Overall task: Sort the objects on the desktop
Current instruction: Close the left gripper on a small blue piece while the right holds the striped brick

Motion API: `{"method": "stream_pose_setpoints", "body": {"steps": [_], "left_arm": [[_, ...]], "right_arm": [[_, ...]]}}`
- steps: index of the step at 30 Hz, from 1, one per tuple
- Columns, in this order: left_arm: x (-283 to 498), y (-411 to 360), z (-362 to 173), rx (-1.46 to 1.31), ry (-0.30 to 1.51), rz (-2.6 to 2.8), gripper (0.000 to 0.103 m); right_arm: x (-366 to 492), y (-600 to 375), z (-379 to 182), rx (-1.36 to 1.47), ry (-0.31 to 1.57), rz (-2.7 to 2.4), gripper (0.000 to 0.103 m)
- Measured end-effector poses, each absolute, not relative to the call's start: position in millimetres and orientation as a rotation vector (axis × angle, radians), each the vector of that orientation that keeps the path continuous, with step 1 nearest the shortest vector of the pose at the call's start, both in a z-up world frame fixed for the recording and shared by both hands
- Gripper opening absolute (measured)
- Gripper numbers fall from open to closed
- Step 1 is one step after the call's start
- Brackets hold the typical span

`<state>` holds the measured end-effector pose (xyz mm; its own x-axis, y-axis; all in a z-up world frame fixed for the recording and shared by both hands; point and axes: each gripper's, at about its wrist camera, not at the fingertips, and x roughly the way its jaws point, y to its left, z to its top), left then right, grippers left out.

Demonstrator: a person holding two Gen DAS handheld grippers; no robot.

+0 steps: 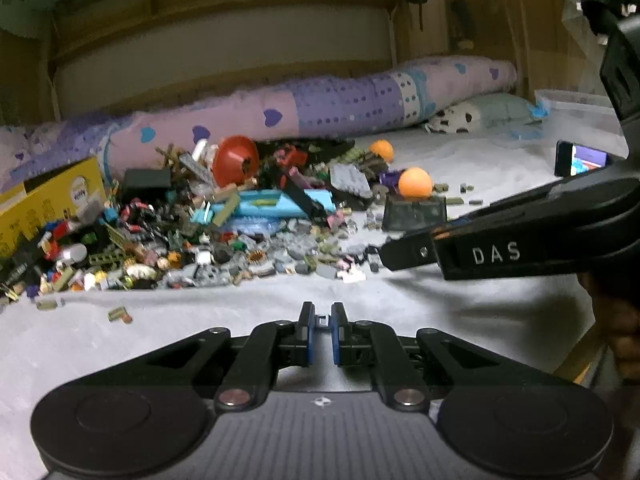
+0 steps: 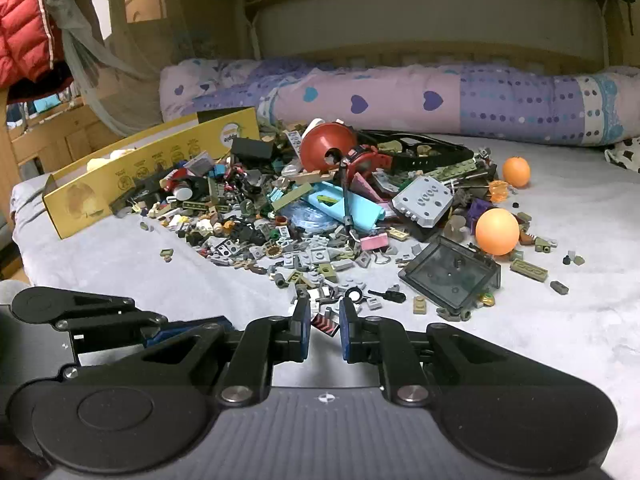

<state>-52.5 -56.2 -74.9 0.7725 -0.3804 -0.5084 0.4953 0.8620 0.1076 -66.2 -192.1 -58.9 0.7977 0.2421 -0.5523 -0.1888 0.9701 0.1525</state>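
Two orange balls [image 2: 497, 232] [image 2: 516, 172], one red funnel [image 2: 326, 146], one yellow box [image 2: 156, 160].

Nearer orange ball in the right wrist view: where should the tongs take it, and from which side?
Grip the nearer orange ball across its widest middle, coming from above on its right, over the bedsheet. It is round and smooth, so an off-centre pinch would likely slip; purple bricks crowd its left.

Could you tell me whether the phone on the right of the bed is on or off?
On: the phone shows a lit, coloured screen in the left wrist view, propped upright on the bed.
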Motion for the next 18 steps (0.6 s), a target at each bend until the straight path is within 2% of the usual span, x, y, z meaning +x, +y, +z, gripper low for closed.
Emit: {"method": "stream_pose_setpoints", "body": {"steps": [4,10,18], "left_arm": [[-52.9,-50.0,-63.0,0.218,0.469,-0.477,0.009],[-57.7,-34.1,-32.7,0.196,0.403,-0.419,0.009],[-53.8,3.1,-6.1,0.127,0.366,-0.29,0.009]], "right_arm": [[-68.6,-191.5,-55.2,0.083,0.58,0.227,0.016],[-84.1,-176.6,-20.1,-0.018,0.419,0.23,0.016],[-78.0,-149.8,10.2,-0.021,0.397,0.275,0.016]]}}
